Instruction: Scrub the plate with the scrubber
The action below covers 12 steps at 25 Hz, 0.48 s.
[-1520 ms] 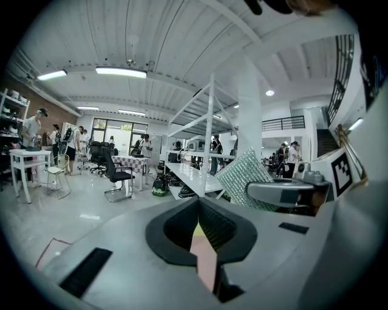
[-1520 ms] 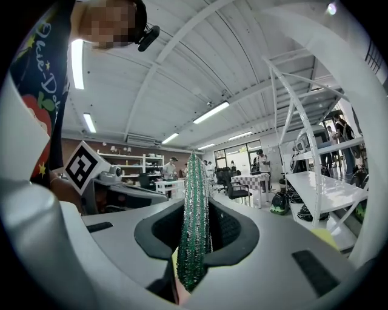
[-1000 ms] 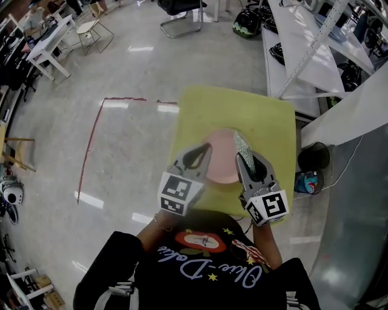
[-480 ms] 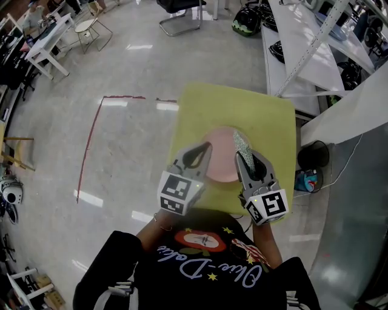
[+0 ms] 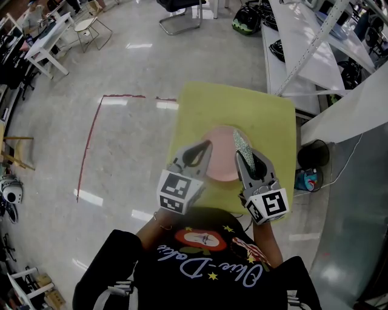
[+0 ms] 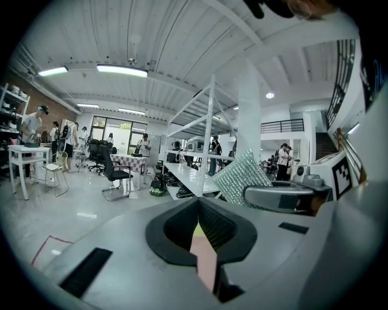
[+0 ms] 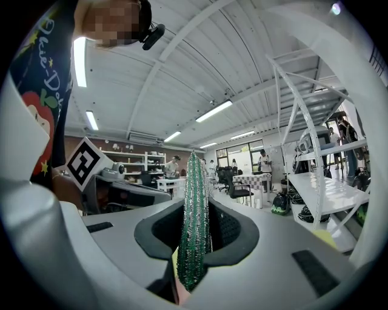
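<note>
This is looking like an open-plan lab or workshop: white racks [image 5: 315, 42] are lining one side, office chairs [image 6: 114, 175] and white tables [image 5: 51, 42] are standing on a polished floor [image 5: 121, 139], strip lights [image 6: 121, 71] are glowing overhead, and people [image 6: 66, 136] are gathering at far benches.

Reference: yellow table [image 5: 260, 115].
- Left of it: red tape line [image 5: 90, 142] on the glossy floor [image 5: 127, 72].
- Beyond its far edge: black office chair [image 5: 180, 15].
- Right of it: white shelving rack [image 5: 303, 57]; round black bin [image 5: 313, 156] just beside the table's edge.
</note>
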Motion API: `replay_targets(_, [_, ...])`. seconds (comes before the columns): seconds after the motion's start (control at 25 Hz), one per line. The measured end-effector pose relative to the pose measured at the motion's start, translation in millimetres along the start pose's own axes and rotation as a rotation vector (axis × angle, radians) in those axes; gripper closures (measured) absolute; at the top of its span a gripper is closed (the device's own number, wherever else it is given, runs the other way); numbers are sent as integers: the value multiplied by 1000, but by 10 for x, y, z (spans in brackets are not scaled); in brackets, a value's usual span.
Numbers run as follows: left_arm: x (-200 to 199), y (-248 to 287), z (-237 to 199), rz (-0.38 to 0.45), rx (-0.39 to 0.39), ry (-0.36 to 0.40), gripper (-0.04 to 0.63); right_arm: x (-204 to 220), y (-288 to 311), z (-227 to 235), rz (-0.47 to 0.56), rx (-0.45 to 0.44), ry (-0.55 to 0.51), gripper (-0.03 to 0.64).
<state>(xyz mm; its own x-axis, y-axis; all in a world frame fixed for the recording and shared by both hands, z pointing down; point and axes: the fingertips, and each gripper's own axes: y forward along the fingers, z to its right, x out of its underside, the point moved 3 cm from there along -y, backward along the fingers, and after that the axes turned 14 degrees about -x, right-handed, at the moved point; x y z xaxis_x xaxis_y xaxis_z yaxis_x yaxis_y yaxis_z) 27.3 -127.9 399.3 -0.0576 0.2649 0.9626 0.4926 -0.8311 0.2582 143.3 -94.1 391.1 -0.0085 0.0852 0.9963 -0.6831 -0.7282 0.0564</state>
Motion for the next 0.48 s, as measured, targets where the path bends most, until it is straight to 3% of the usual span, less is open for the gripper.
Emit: replay_targets(0.48, [-105, -32, 81, 36, 27, 7, 593, -128, -83, 10, 80, 27, -3, 549])
